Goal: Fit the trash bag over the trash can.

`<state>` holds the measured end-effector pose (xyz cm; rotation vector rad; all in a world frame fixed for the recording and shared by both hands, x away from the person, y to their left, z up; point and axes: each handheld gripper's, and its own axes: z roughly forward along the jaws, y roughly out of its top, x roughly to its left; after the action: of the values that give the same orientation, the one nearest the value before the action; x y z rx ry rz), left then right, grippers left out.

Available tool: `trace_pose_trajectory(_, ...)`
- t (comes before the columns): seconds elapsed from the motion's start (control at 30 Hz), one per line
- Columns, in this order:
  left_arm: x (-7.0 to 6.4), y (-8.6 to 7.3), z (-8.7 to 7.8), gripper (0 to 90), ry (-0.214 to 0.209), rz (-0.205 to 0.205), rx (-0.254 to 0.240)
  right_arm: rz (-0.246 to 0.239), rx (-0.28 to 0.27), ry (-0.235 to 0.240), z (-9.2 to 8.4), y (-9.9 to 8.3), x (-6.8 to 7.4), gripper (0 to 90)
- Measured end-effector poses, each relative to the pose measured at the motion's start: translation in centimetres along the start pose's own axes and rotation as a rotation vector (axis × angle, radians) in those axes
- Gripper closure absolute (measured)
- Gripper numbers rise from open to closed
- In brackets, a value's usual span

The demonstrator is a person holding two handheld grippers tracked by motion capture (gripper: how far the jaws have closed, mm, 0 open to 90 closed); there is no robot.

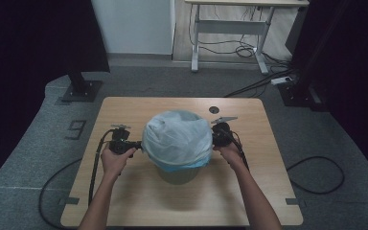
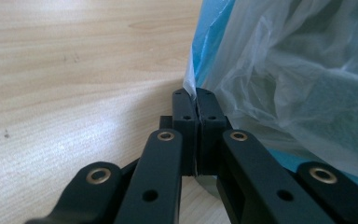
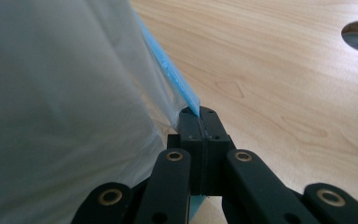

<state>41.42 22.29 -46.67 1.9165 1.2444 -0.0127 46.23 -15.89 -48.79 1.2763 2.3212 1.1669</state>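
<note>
Beside the bag [image 1: 177, 136], both hands pinch its rim.

The bag-covered bin [image 1: 177, 143] stands mid-table and blocks the straight line between my 2 grippers, left gripper [image 1: 136, 146] and right gripper [image 1: 213, 139], each pressed against its flank with the jaws pinched on the bag's edge. Bare table [image 1: 124, 201] lies open in front of the bin, along both outer sides and behind it, apart from 1 round hole [image 1: 214, 109] at the far edge.
</note>
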Motion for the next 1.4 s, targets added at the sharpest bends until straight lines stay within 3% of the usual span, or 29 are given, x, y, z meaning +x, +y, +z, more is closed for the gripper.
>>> trace_pose_trajectory(0.1, -0.1, -0.2, -0.2, 87.7, -0.006, -0.001, -0.012, 0.052, -0.030, -0.037, -1.1, -0.2, -0.3, 74.6)
trace_pose_trajectory(0.17, -0.2, -0.3, -0.4, 87.4, -0.008, 0.001, -0.017, 0.093, -0.106, -0.043, -2.7, -0.2, -0.6, 70.2)
trace_pose_trajectory(0.33, -0.2, -0.3, -0.8, 87.0, -0.013, 0.000, -0.031, 0.082, -0.222, -0.029, -7.2, -0.7, -0.5, 63.1)
trace_pose_trajectory(0.5, -0.3, -0.4, -1.0, 87.0, -0.016, 0.005, -0.043, 0.066, -0.269, 0.032, -10.7, -2.0, 1.0, 58.2)
trace_pose_trajectory(0.7, -0.3, -0.5, -1.4, 87.0, -0.012, 0.008, -0.053, 0.011, -0.308, 0.179, -13.6, -4.0, 4.1, 49.7)
trace_pose_trajectory(0.87, -0.3, -0.5, -1.6, 86.8, -0.009, 0.009, -0.050, -0.021, -0.328, 0.260, -14.9, -4.3, 6.4, 39.1)
trace_pose_trajectory(1.0, -0.4, -0.5, -1.7, 86.8, -0.008, 0.008, -0.049, -0.026, -0.295, 0.278, -14.8, -3.8, 7.6, 34.1)
trace_pose_trajectory(1.07, -0.4, -0.5, -1.7, 86.8, -0.009, 0.009, -0.048, -0.030, -0.262, 0.245, -14.2, -3.8, 8.1, 34.5)
trace_pose_trajectory(1.17, -0.5, -0.5, -1.6, 86.8, -0.010, 0.011, -0.045, -0.028, -0.252, 0.254, -13.4, -4.3, 8.2, 40.4)
trace_pose_trajectory(1.4, -0.4, -0.5, -1.6, 86.8, -0.017, 0.008, -0.048, -0.081, -0.273, 0.269, -13.0, -5.0, 8.2, 72.1)
